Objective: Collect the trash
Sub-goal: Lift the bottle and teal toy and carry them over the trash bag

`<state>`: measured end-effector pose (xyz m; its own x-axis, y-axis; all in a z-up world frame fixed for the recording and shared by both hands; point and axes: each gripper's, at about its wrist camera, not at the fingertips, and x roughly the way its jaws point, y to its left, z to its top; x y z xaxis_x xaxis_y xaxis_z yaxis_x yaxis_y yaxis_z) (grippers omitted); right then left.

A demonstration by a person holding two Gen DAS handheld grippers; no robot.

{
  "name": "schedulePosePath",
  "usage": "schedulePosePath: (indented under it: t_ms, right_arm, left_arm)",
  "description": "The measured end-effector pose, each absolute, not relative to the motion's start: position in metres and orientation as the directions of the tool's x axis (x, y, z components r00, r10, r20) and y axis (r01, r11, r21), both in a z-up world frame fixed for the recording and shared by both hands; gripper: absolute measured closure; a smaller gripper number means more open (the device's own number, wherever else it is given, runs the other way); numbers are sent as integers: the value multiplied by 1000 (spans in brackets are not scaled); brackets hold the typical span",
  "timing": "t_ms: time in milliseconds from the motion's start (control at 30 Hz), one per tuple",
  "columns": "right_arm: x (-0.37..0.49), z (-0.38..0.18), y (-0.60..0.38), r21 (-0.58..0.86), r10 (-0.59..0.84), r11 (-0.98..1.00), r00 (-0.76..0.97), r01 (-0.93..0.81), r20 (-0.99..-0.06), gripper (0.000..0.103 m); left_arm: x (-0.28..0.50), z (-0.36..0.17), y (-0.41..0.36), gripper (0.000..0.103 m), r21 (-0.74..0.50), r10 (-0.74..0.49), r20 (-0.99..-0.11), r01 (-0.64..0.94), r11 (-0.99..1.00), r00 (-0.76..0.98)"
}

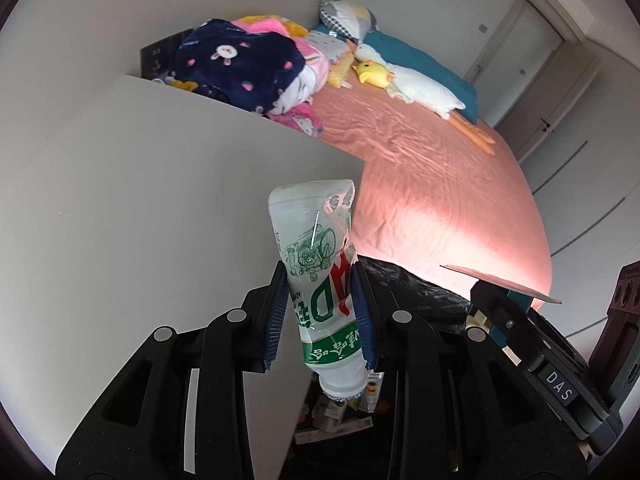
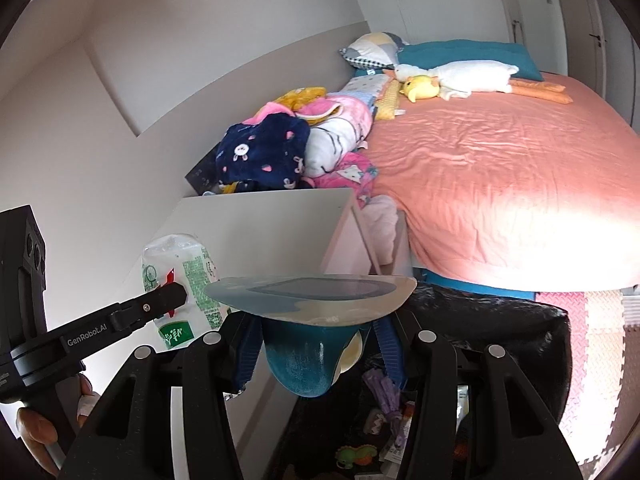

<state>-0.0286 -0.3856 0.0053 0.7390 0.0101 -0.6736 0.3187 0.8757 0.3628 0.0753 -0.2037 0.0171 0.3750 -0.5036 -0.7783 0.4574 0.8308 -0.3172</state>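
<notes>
1. The left gripper (image 1: 322, 312) clenches a crushed plastic bottle (image 1: 316, 264) above a black trash bag (image 1: 412, 280).
2. The right gripper (image 2: 316, 344) grasps a blue cup (image 2: 304, 356), its peeled lid (image 2: 312, 292) upward, beside the bed (image 2: 500, 184).

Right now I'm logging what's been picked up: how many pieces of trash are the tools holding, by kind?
Plastic bottle, in the left tool: 1
Blue cup with peeled lid, in the right tool: 1
Total: 2
</notes>
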Motion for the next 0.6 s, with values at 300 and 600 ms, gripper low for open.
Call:
schedulePosePath:
  t_ms: [300, 600]
  right_arm:
    - [-60, 9, -409, 345, -53, 857, 733, 382, -678, 51]
    - [-92, 13, -428, 321, -127, 831, 716, 455, -686, 51]
  left_arm:
    - [52, 18, -236, 72, -314, -532, -785, 537, 783, 317]
    - [32, 17, -267, 72, -318, -563, -784, 610, 726, 261]
